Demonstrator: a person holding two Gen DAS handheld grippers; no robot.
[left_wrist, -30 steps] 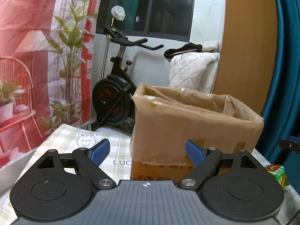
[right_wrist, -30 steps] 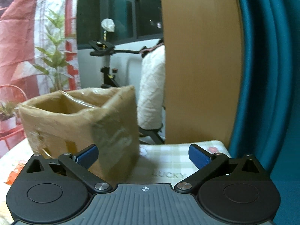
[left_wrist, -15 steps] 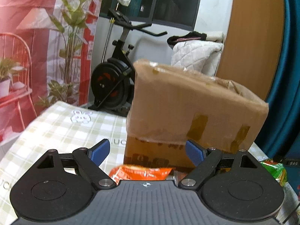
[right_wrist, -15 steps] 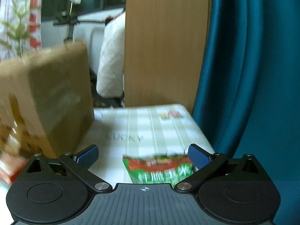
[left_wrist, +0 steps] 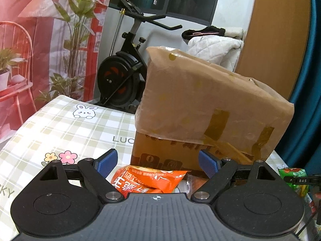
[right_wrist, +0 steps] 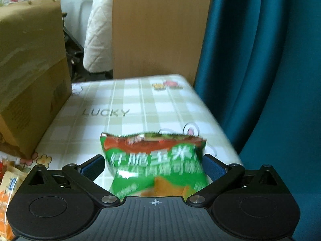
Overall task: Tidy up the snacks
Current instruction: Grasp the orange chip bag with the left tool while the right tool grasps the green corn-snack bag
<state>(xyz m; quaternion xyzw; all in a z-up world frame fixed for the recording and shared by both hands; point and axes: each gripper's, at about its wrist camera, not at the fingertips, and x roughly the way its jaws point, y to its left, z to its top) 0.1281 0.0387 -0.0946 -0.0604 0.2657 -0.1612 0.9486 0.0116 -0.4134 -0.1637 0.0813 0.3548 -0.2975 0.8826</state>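
Both grippers have dropped toward the table point(right_wrist: 140, 100): the right gripper point(right_wrist: 153, 165) now straddles the green snack bag point(right_wrist: 154, 160) near the right edge, jaws apart. The left gripper point(left_wrist: 157, 165), also spread, frames the orange snack bag point(left_wrist: 148, 180) before the cardboard box point(left_wrist: 200, 108), so both look ready to grab.

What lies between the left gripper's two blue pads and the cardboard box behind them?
In the left wrist view, an orange snack packet lies on the tablecloth between the open left gripper and the cardboard box, its far end near the box's base.
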